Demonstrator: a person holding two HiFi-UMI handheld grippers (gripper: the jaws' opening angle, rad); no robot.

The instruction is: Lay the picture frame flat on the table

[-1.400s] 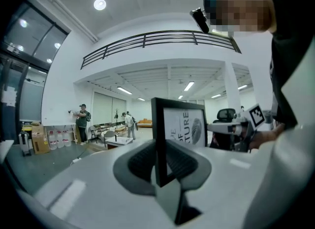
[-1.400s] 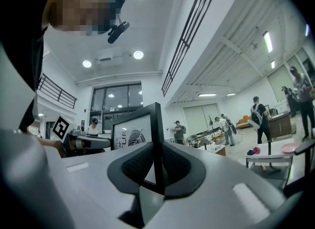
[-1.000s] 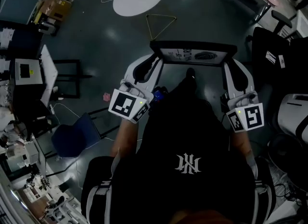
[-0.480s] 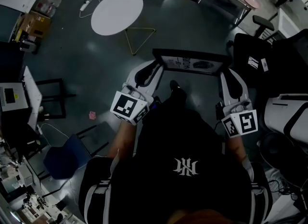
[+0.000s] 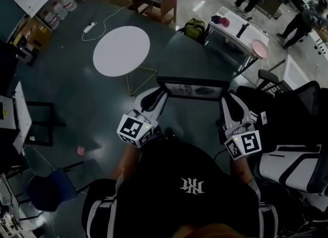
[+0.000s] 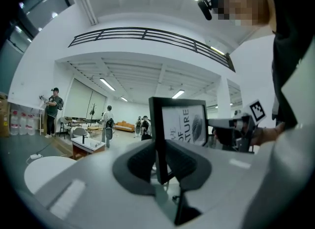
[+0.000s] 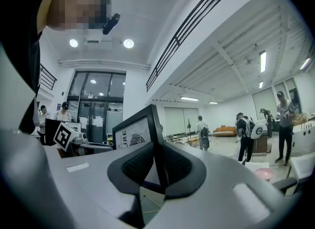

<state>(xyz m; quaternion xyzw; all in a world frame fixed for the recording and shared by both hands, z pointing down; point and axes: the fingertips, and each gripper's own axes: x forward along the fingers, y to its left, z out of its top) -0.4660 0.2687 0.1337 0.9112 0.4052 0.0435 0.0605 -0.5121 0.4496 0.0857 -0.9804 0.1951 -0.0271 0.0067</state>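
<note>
Left hand-held gripper (image 5: 156,96) and right hand-held gripper (image 5: 229,105) each pinch a picture frame (image 5: 193,89) side.
Two-sided grip steadies it upright, mid-air; round white surface (image 5: 121,50) ahead, well apart.

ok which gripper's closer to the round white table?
Left. The left gripper clamps the edge of the picture frame nearer the round white table; the right gripper clamps the opposite edge, farther.

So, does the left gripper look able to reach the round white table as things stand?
Probably not yet. The left gripper is shut on one edge of the black picture frame, the right gripper on the other, and the round white table stands apart, ahead-left. Only dark floor lies between.
</note>
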